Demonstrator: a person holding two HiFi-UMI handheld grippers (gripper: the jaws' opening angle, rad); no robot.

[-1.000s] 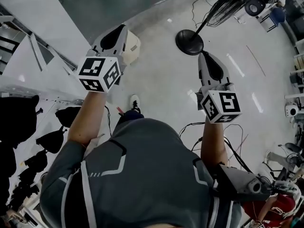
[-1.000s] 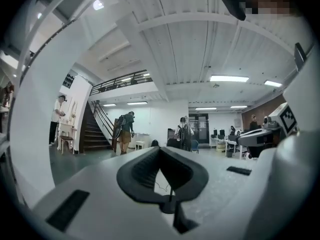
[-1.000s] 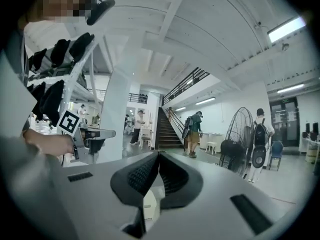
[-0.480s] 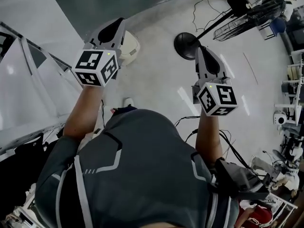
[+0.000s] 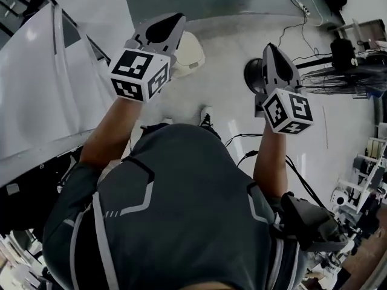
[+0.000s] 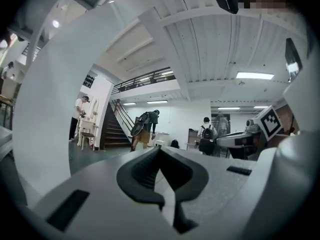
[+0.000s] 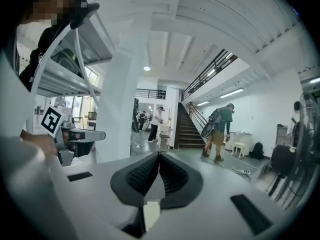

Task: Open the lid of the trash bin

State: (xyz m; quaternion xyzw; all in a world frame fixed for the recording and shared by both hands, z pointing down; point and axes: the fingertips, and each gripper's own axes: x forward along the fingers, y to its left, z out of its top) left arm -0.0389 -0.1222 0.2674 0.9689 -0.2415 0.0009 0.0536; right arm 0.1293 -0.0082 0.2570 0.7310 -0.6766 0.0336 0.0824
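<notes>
Approach phase here, no contact yet. From the head view, the left gripper is held up and forward, and just beyond its tip a cream, round-topped shape on the floor looks to be the trash bin. Part of it is hidden behind that gripper, so I cannot make out a hinge or a handle. Its lid appears to be down.

The left gripper view shows that gripper's jaws pressed together with nothing between them. It looks out level across the hall, towards a staircase, not down at the bin.

The right gripper is the same story: jaws closed tight and empty. It is well apart from the bin, up over a black fan base.

So this is step 1 by my reading: getting to the bin, with the lid untouched. The left gripper is the nearer of the 2. The next move calls for tilting it downward so the lid comes into its own view. Then it either spreads the jaws to take the lid's edge or uses the closed tip to lift or push it.
</notes>
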